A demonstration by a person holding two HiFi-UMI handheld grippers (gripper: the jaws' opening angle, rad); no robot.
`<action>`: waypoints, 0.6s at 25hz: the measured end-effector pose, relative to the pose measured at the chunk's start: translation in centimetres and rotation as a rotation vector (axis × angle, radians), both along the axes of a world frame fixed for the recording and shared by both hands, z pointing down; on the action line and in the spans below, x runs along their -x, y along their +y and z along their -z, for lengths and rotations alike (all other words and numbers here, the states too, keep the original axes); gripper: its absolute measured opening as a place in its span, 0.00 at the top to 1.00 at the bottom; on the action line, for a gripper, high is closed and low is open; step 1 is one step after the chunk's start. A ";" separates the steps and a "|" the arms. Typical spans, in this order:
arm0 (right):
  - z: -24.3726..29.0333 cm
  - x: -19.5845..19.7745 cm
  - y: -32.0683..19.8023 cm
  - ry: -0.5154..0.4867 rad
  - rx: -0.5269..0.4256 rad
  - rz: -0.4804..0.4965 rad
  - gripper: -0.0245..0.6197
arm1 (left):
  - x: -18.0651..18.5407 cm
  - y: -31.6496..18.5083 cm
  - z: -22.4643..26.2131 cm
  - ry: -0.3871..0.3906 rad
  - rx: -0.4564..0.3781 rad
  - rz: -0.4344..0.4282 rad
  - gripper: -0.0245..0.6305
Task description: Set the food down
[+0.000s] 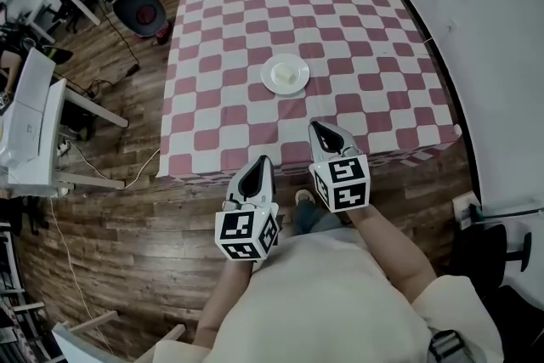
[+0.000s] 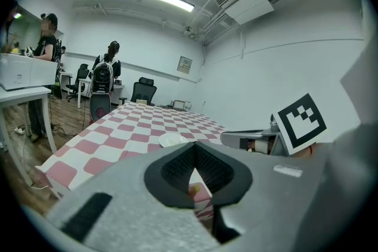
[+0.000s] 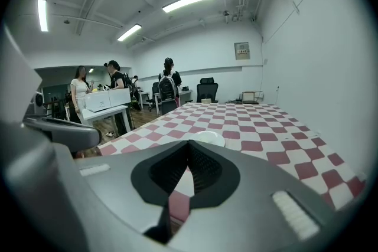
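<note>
A pale piece of food [image 1: 286, 76] is seen lying on a white plate [image 1: 266, 69] at the middle of the checkered table [image 1: 340, 4]. The left gripper [image 1: 264, 160] and right gripper [image 1: 318, 127] are held side by side at the table's near edge, pointed at the plate, each clenched on nothing.

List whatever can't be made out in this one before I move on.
- Food on the plate: head view, too small and pale to identify; both gripper views see the plate edge-on.
- Yellowish speck in the gap below the left hand-held gripper's closed tips: left gripper view, tiny, half hidden by the jaws; food or background, unclear.
- Plate's near rim: right gripper view, hidden behind the closed right hand-held gripper.
</note>
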State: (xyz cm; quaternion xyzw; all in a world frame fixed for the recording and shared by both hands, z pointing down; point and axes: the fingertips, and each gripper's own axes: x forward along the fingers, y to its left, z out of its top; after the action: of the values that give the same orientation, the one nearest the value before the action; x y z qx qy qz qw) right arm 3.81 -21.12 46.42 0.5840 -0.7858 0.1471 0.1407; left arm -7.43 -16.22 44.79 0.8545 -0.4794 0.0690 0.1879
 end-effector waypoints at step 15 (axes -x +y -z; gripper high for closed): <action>1.2 1.4 7.6 -0.048 -0.011 0.004 0.95 | 1.5 5.6 0.8 0.004 -0.017 -0.008 0.95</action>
State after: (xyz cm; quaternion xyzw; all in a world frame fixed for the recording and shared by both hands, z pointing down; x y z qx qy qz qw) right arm 2.36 -13.53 45.24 0.5794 -0.7910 0.1566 0.1189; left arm -8.94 -10.62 43.96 0.8580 -0.4763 0.0640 0.1812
